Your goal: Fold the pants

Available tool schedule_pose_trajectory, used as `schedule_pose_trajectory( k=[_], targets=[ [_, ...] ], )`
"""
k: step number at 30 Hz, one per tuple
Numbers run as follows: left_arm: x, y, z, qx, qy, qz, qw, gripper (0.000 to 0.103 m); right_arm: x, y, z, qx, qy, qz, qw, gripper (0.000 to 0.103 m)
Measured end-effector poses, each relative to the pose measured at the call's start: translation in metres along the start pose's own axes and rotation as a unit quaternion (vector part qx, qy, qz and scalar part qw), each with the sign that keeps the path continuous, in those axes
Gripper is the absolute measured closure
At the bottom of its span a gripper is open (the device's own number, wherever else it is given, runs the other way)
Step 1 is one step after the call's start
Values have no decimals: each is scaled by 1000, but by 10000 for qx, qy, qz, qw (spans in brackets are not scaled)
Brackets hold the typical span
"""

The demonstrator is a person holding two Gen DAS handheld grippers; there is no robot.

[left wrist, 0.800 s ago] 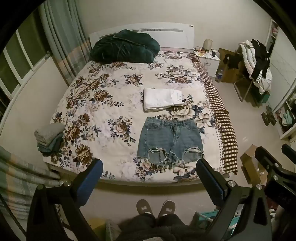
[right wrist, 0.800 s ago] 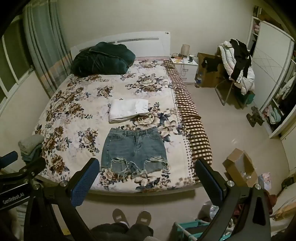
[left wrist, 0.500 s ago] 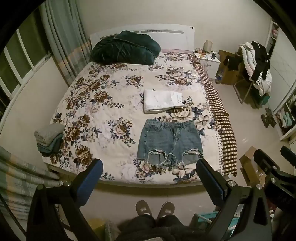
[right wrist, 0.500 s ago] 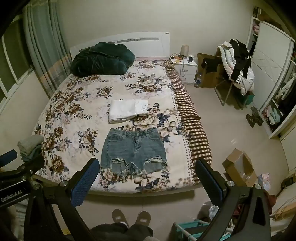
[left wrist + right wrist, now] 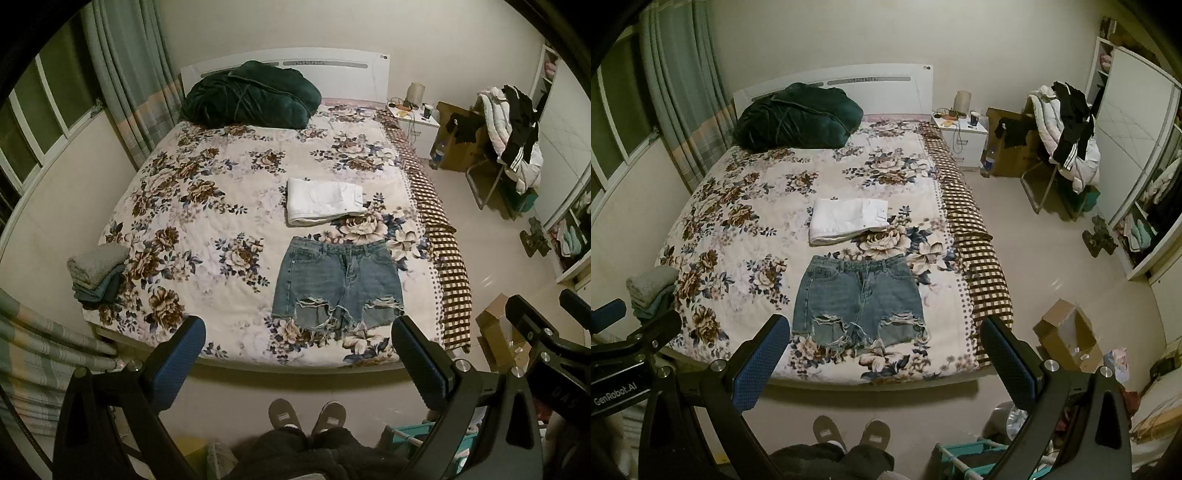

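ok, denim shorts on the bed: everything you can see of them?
The denim shorts are faded blue jeans cloth, lying flat and unfolded near the foot edge of the floral bedspread. The waistband, with belt loops, fly and front pockets, points toward the headboard. Both leg hems are ripped and frayed, with threads trailing. The folded white garment lies just beyond the waistband, apart. Nothing touches the shorts except the bedspread; neither hand-held gripper reaches them.

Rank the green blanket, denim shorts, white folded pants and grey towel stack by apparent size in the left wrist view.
1. Green blanket, though it is farthest away.
2. Denim shorts; close to the blanket in apparent size, and nearer the camera.
3. White folded pants.
4. Grey towel stack.
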State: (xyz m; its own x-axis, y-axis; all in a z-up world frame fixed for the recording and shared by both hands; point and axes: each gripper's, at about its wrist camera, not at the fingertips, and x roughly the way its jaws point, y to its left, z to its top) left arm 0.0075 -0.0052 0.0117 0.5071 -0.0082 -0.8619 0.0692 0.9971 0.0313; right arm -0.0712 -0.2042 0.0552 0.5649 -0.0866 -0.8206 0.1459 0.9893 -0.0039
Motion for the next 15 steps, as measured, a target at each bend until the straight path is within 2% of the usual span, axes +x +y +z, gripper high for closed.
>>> schedule_pose_trajectory(
  k=[15],
  targets=[
    [-1, -1, -3, -34, -40, -37, 10000, 0, -4, 3, 1, -3, -2, 8, 10000, 0]
  ],
)
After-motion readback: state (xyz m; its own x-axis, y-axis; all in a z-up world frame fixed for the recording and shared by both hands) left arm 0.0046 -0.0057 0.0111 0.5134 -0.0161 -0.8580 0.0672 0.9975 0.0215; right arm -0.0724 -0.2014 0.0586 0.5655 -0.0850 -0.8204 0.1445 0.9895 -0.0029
